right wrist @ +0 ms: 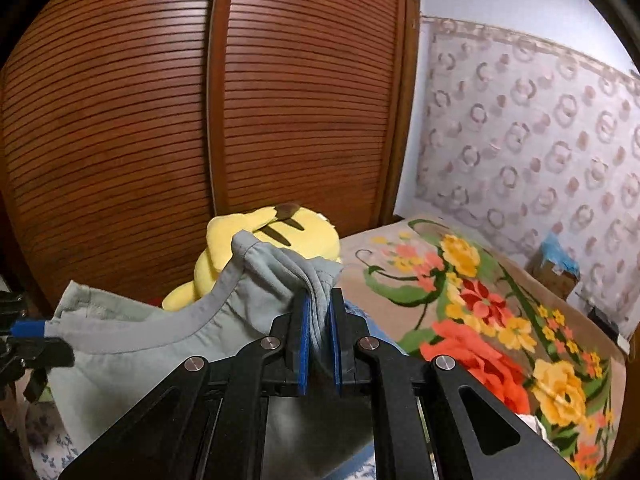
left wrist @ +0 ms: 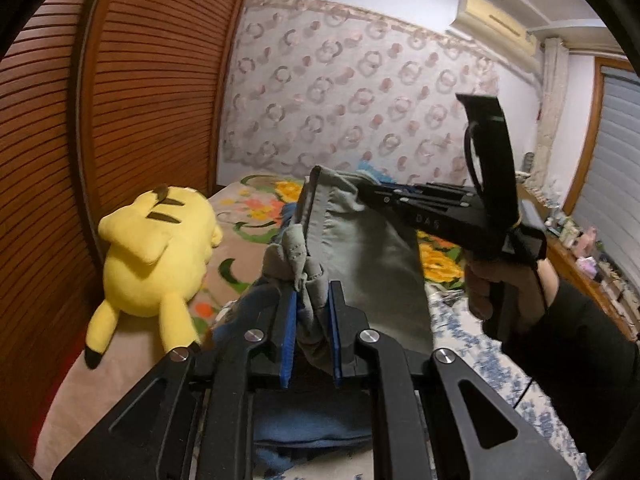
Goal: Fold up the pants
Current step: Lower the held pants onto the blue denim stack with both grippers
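Left wrist view: we see left gripper (left wrist: 312, 312) clamping bunched pants (left wrist: 372, 248) corner; right gripper (left wrist: 362, 192) bites far corner, hem stretched between, above plush toy (left wrist: 156, 256) level.

Right wrist view: we see right gripper (right wrist: 318, 332) pinching pants (right wrist: 160, 344); cloth runs leftward, passing before plush toy (right wrist: 276, 228).

**Soft indoor light, heavy fisheye warp**

Even, dim-to-moderate room light is filling both views, with no hard shadows showing. Both lenses are bending straight lines strongly: the slatted wooden door (right wrist: 160, 120) is bulging outward, and black vignetting is closing in at the corners. Small glints are shining on the metal rivets near the bottom of each view. Motion blur is smearing the wallpaper (left wrist: 360, 92) and the hand (left wrist: 500, 288) in the left wrist view; the plush toy (left wrist: 152, 256) is looking slightly soft.
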`<action>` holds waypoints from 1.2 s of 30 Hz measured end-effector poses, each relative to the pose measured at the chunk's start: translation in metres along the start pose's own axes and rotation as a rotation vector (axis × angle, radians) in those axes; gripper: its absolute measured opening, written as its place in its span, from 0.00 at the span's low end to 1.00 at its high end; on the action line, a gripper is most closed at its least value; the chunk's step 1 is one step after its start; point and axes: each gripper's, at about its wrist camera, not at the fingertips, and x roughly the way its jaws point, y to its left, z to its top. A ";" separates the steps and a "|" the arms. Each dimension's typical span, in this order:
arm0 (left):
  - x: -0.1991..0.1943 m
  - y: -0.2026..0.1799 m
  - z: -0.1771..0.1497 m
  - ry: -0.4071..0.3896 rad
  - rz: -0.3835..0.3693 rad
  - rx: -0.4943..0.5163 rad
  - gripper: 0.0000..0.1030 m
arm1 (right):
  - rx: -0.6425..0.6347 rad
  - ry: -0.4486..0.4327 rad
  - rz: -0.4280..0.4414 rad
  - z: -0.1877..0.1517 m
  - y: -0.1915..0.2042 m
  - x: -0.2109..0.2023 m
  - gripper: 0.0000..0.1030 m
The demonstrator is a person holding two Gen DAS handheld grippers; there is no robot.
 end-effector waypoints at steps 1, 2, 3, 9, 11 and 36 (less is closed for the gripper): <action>0.002 0.001 -0.001 0.007 0.009 0.003 0.14 | 0.007 0.010 0.013 -0.001 -0.002 0.002 0.09; 0.003 0.004 -0.003 0.012 0.016 0.004 0.14 | 0.014 0.019 0.022 -0.002 -0.003 0.005 0.09; 0.004 0.007 -0.004 0.014 0.021 -0.002 0.14 | 0.017 0.022 0.019 -0.003 -0.004 0.008 0.09; 0.005 0.013 -0.007 0.044 0.032 -0.015 0.15 | 0.016 0.042 0.003 0.002 -0.005 0.015 0.09; 0.004 0.011 -0.005 0.039 0.037 -0.004 0.19 | 0.022 0.050 -0.009 0.005 -0.004 0.014 0.19; 0.046 -0.007 -0.020 0.159 0.023 0.064 0.51 | 0.155 0.137 0.025 -0.022 -0.025 0.000 0.24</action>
